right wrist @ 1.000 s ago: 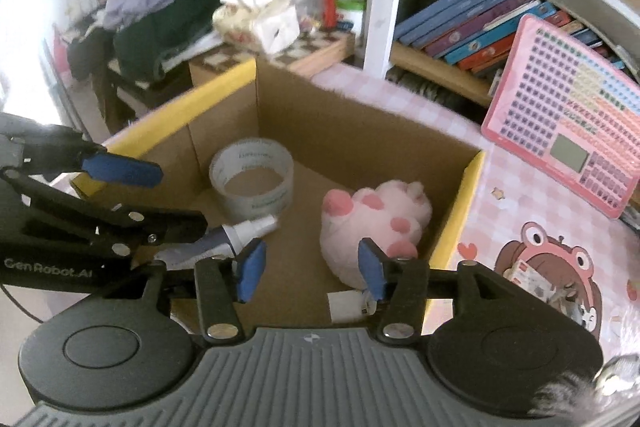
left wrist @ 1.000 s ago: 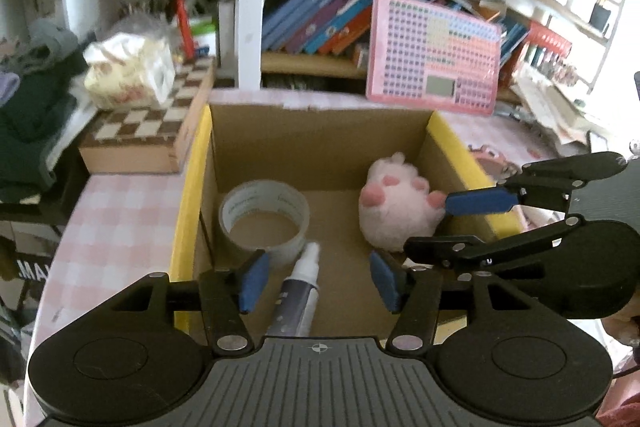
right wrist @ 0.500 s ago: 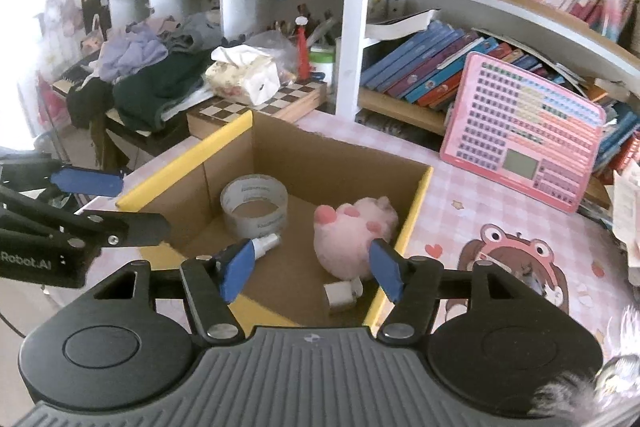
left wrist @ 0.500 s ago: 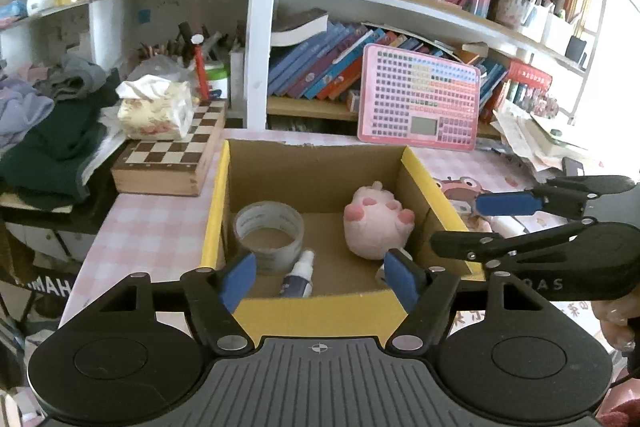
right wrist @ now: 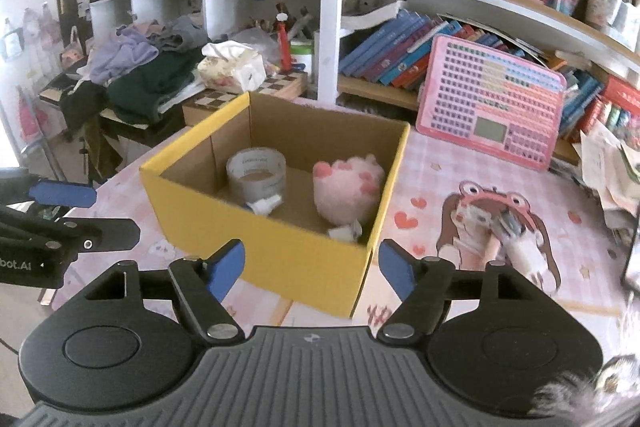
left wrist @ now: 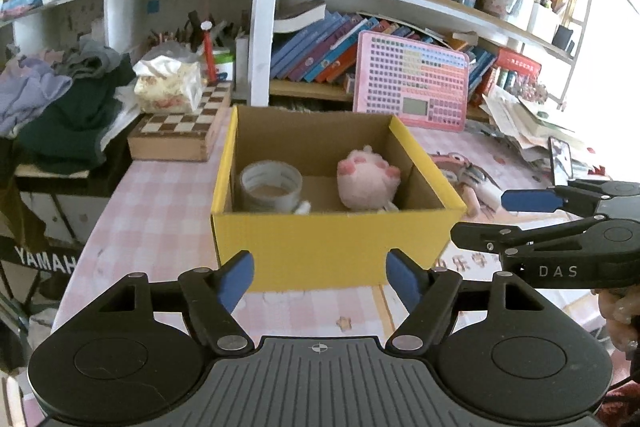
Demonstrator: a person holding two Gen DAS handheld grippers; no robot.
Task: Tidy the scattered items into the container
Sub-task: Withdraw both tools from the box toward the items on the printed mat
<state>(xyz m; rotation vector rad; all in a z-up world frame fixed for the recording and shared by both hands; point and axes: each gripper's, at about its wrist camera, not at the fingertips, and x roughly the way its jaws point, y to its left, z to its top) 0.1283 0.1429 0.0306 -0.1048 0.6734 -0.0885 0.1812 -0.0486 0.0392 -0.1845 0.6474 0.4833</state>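
Note:
A yellow cardboard box (left wrist: 332, 247) (right wrist: 280, 251) stands on the pink checked table. Inside it lie a roll of clear tape (left wrist: 270, 186) (right wrist: 256, 174), a pink plush toy (left wrist: 367, 178) (right wrist: 347, 187), a spray bottle of which only the white tip (left wrist: 303, 207) (right wrist: 264, 205) shows, and a small white item (right wrist: 345, 232). My left gripper (left wrist: 320, 279) is open and empty, in front of the box. My right gripper (right wrist: 308, 269) is open and empty, at the box's near right corner; it shows in the left wrist view (left wrist: 532, 217) to the right.
A pink keypad toy (left wrist: 412, 81) (right wrist: 490, 103) leans on the bookshelf behind the box. A chessboard box (left wrist: 180, 131) with a tissue pack (left wrist: 168, 85) sits at back left. A frog picture mat (right wrist: 492, 223) with small items lies right of the box. Papers (left wrist: 524, 123) pile at the far right.
Both grippers have pulled back and up out of the box, from over its inside to in front of it. The items stay in the box.

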